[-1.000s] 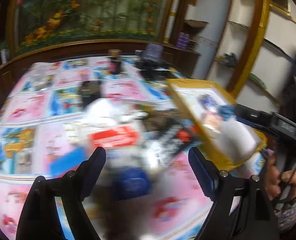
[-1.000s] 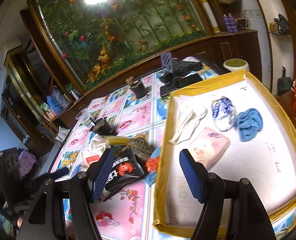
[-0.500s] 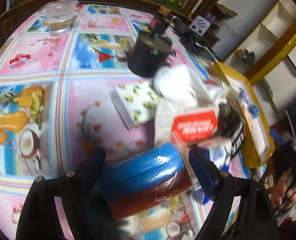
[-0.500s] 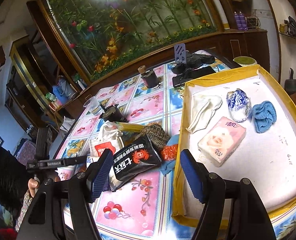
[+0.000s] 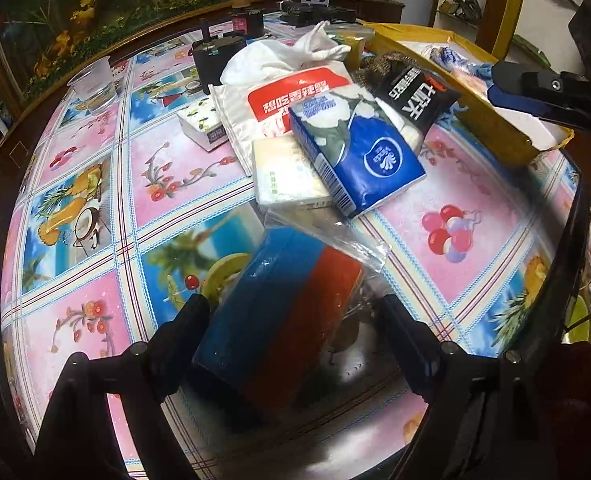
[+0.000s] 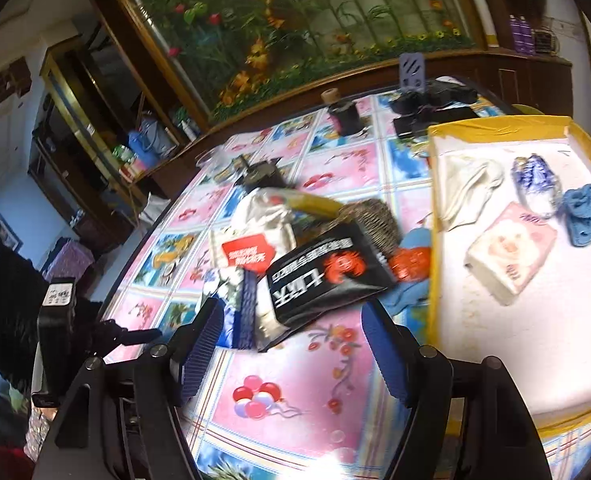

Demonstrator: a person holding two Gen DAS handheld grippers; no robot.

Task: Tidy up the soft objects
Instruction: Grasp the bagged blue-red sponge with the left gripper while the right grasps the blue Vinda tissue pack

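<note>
Left wrist: left gripper [image 5: 295, 320] downward (jaws wide).

Both views bend hard at the rim, fisheye style, with black corners. A bright lamp burns at the top edge of the right wrist view and throws white glare on the glossy tablecloth [image 6: 295, 380] at the bottom centre. That view is smeared by motion blur. The left wrist view is sharper, evenly lit, with soft sheen on the plastic wrap [image 5: 327, 236].

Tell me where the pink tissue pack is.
Right wrist view: the pink tissue pack lies inside the yellow tray, right side, below the blue cloth.
</note>
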